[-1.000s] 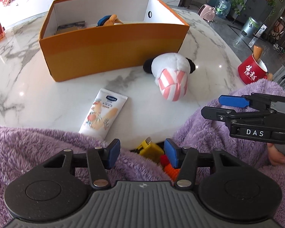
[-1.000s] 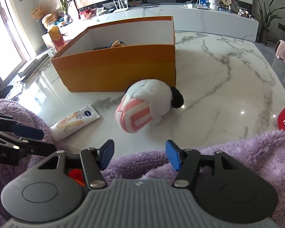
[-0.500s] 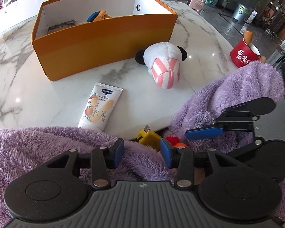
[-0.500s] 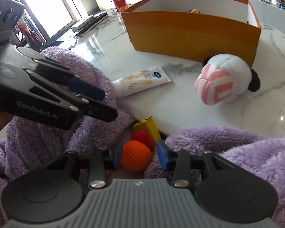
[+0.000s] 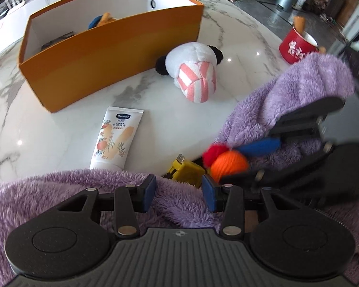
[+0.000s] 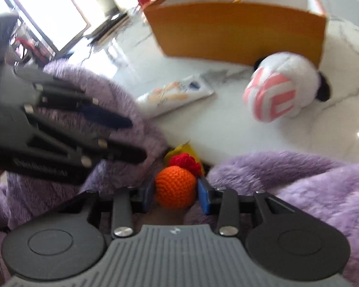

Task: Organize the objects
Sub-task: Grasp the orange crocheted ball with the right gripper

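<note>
My right gripper [image 6: 176,192] is shut on an orange crochet toy [image 6: 175,186] with a red knitted tuft [image 6: 185,162], held low off the table's near edge; the toy also shows in the left wrist view [image 5: 229,161]. My left gripper [image 5: 179,192] is open and empty over the purple fleece. A yellow tape measure [image 5: 185,171] lies below the table edge. On the marble table [image 5: 47,129] lie a Vaseline tube [image 5: 114,138] and a white panda plush [image 5: 193,74] with pink stripes. Behind them stands an orange box [image 5: 107,55] holding a few items.
A red mug [image 5: 296,46] stands at the table's right edge. Purple fleece [image 6: 299,191] covers both arms near the grippers. The left gripper's body [image 6: 59,138] is close on the right gripper's left. Floor, bins and furniture lie beyond the table.
My right gripper swung down from facing the table, closed around the orange crochet toy and lifted it slightly. The left gripper stayed open with little movement.
</note>
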